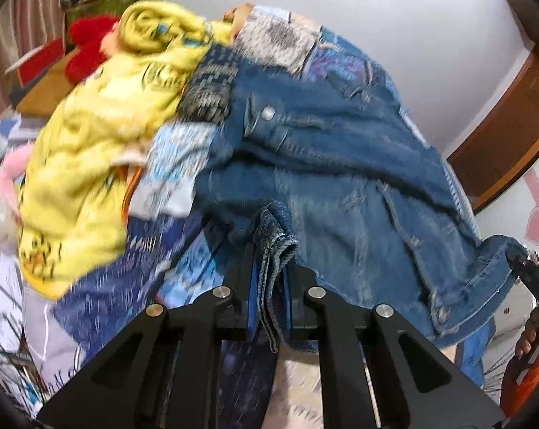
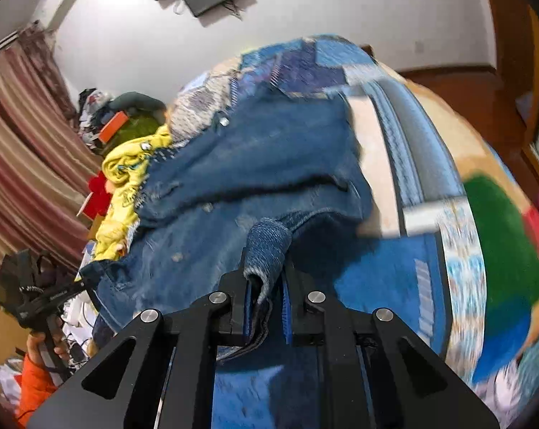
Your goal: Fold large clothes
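Note:
A blue denim jacket (image 1: 341, 164) with metal buttons hangs stretched between both grippers above the bed; it also fills the middle of the right wrist view (image 2: 255, 164). My left gripper (image 1: 269, 271) is shut on a folded denim edge of the jacket. My right gripper (image 2: 266, 279) is shut on another bunched edge of the same jacket. The right gripper also shows at the right edge of the left wrist view (image 1: 530, 271), pinching a jacket corner. The left gripper shows at the left of the right wrist view (image 2: 55, 293).
A yellow printed garment (image 1: 101, 150) lies in a heap on the patchwork bedspread (image 2: 430, 257) to the left of the jacket. A red item (image 1: 87, 46) and cluttered shelves stand behind it. A striped curtain (image 2: 26, 150) and wooden door frame (image 1: 512, 121) bound the room.

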Demonstrator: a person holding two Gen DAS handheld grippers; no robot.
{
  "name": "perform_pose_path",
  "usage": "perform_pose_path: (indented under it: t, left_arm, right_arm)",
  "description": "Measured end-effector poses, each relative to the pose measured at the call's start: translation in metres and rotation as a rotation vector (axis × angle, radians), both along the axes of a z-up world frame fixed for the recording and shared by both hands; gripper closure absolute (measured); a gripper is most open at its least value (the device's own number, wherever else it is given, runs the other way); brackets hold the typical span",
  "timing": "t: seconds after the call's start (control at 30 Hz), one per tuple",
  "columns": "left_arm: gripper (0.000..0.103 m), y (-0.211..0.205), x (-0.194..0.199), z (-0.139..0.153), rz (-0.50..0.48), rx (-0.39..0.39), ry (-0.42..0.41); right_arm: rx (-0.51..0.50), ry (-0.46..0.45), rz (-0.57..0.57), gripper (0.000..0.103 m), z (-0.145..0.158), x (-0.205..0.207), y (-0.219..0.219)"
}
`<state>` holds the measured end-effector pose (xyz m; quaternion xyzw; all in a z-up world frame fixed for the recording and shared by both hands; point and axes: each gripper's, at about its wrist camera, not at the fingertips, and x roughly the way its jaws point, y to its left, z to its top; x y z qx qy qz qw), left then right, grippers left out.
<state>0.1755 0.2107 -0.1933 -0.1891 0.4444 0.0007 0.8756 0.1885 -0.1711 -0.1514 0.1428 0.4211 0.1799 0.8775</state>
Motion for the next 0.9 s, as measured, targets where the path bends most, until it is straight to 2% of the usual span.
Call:
perform_pose_path:
  t: [0.17,0.4,0.6,0.73,0.8,0.9]
  left_arm:
    - [0.093,0.000,0.033,0.025,-0.007,0.050,-0.072]
    - [0.093,0.017,0.085,0.056,0.029,0.040,-0.172]
    - [0.093,0.024,0.144,0.068,0.049,0.046,-0.228]
    - [0.093,0.028,0.182,0.066,0.052,0.042,-0.235]
    - [0.093,0.033,0.208,0.059,0.055,0.020,-0.217]
    - [0.093,0.038,0.242,0.045,0.056,-0.010,-0.175]
  right_arm:
    - [-0.051,-0.071,0.035,0.092,0.018,0.031,0.017]
    - [-0.092,-0.173,0.007,0.092,0.043,0.086,0.020]
    - [-0.157,-0.233,-0.008,0.092,0.056,0.134,0.021]
    - [-0.174,-0.242,-0.013,0.092,0.057,0.166,0.023]
    - [-0.172,-0.250,-0.027,0.092,0.054,0.184,0.023]
    - [-0.193,-0.216,-0.025,0.092,0.042,0.215,0.028]
